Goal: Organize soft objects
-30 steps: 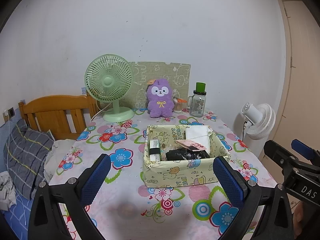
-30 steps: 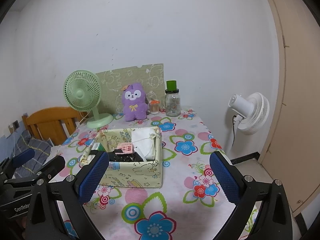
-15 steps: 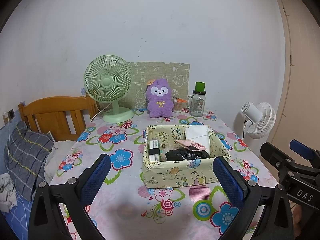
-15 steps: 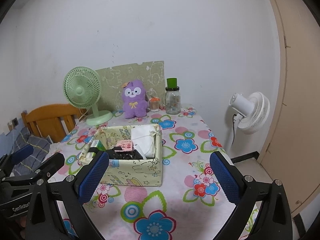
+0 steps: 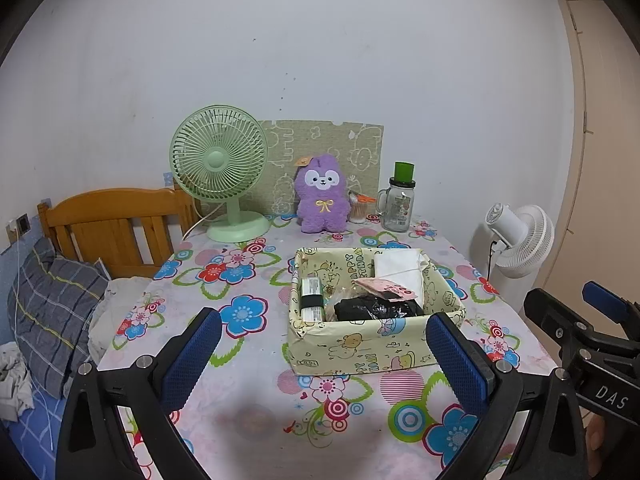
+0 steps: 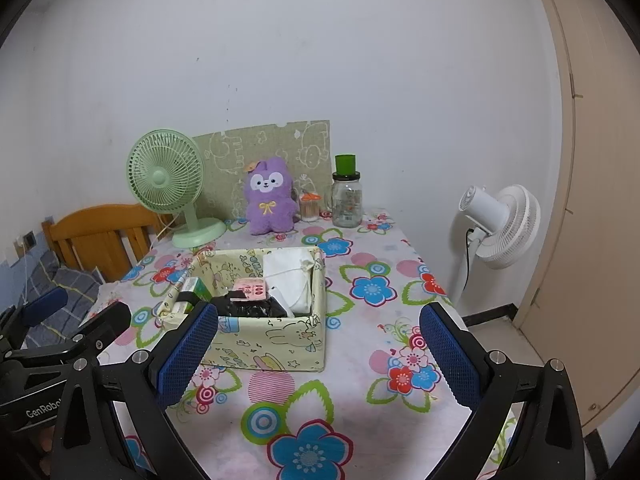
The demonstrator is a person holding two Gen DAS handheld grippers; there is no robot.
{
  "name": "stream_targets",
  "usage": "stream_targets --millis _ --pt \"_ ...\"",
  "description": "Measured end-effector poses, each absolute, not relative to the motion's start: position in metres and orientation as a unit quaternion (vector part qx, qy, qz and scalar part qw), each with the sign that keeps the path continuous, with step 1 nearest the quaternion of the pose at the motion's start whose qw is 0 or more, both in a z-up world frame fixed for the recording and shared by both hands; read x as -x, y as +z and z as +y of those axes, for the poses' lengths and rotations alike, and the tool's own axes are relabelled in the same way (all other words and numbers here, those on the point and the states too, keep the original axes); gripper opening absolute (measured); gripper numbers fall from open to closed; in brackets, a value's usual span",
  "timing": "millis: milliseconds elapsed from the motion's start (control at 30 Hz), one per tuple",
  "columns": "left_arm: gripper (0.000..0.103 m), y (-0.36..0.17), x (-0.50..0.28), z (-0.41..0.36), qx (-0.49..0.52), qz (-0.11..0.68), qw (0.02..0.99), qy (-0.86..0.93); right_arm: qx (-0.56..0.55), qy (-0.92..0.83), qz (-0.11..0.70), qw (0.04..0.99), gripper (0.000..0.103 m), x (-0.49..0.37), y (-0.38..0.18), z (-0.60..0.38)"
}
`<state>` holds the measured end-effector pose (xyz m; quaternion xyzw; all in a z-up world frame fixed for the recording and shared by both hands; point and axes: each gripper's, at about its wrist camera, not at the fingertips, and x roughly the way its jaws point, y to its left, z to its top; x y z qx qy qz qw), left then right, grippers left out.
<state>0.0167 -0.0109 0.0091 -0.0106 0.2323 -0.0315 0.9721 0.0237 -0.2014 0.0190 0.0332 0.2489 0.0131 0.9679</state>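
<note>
— Blue-padded, both pairs of jaws stand spread wide and hold nothing; the left gripper point(image 5: 322, 354) and the right gripper point(image 6: 318, 354) hover above the near end of the counter point(image 5: 248, 408), short of the box point(image 5: 372, 344).

— So which step is this, in your view?

— The approach, I'd judge. Nothing is gripped yet. The likeliest target is the purple plush toy point(image 5: 321, 194), upright at the far edge of the counter, against the patterned board point(image 5: 360, 144).

— How should the reach go?

— Carry one gripper over the box, not through it, and come at the plush from the front. Close across its body rather than an ear, so it doesn't flop. Mind the neighbours: the green fan point(image 5: 219, 168) to its left, and to its right a small orange-lidded pot point(image 5: 359, 208), which sits just beside it, with the glass jar point(image 5: 398, 204) further right.

— And the plush itself?

— Fleecy purple, white face patch, yellow bow on the chest, an orange tag by one ear. It should squash easily. The box already holds a white folded item point(image 5: 400, 270), a black bundle point(image 5: 376, 308) and a pink card point(image 5: 384, 288).
</note>
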Motion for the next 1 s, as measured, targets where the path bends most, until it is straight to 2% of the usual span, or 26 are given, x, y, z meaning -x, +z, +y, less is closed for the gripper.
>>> stream_targets --millis 1000 --pt "0.103 0.0083 -0.0174 -0.0094 0.012 0.236 0.971 -0.029 -0.034 0.019 0.250 0.967 0.102 -0.0231 0.0199 -0.1999"
